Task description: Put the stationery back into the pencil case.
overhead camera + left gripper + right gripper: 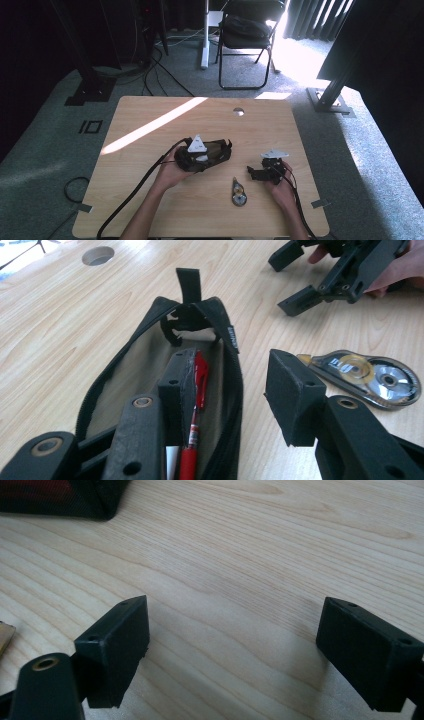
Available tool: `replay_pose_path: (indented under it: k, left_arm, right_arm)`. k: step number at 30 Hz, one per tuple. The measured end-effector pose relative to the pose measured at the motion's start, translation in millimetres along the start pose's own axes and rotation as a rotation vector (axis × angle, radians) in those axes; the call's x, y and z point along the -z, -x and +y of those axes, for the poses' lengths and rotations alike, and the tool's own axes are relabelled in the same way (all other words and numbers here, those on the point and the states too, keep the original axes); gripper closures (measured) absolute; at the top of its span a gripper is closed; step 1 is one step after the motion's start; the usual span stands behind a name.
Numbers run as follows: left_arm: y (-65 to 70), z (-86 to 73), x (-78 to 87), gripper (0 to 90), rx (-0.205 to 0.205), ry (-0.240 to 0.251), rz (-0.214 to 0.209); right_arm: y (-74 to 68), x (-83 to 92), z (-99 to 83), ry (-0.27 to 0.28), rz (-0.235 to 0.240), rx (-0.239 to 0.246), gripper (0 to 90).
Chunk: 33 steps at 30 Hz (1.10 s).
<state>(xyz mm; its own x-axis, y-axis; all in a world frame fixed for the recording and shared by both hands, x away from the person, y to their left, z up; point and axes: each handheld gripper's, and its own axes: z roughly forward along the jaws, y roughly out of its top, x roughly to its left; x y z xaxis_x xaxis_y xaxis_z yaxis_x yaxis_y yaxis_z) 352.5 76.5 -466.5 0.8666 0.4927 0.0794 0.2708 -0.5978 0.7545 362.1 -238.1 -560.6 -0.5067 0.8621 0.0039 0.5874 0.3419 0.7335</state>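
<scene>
While I run the left gripper from my station, I read its own view first. One jaw stands inside the open pencil case, at lower centre of the frame, with a red pen lying against its pad. The other jaw stands outside the case, at lower right, over bare table. The right-hand zipper wall of the case passes between the two jaws. The jaws are about half open, and I cannot tell whether the pads press that wall or merely straddle it.

Orientation: the long axis of the case runs straight away from this gripper, from bottom centre towards upper centre, ending at the pull tab. The pen lies along the same axis. Any withdrawal or tug therefore acts along the case, not across it.

Next outward, at centre right of the frame, a correction tape dispenser lies flat on the table, just beside the outer jaw and apart from the case.

Farther out, at upper right, the right gripper rests in the right hand. In its own view the jaws are wide apart with nothing between them, over bare wood.

In the high view, the case sits at centre under the left gripper, and the right gripper is at right of centre. The dispenser lies nearer the right gripper; I judge that hand better placed to fetch it.
</scene>
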Motion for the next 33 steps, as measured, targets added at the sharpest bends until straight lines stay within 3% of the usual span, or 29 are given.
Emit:
replay_pose_path:
  k: [25,33]
  left_arm:
    - [23.5,2.4,-2.3,55.5,-0.022,0.016,-0.038]
    - [29.6,1.5,-4.6,56.9,-0.027,0.015,-0.059]
  right_arm:
    - [-0.2,0.2,-0.3,0.000,-0.004,-0.001,13.3]
    - [-2.9,7.5,-4.3,-0.021,-0.012,-0.008,14.7]
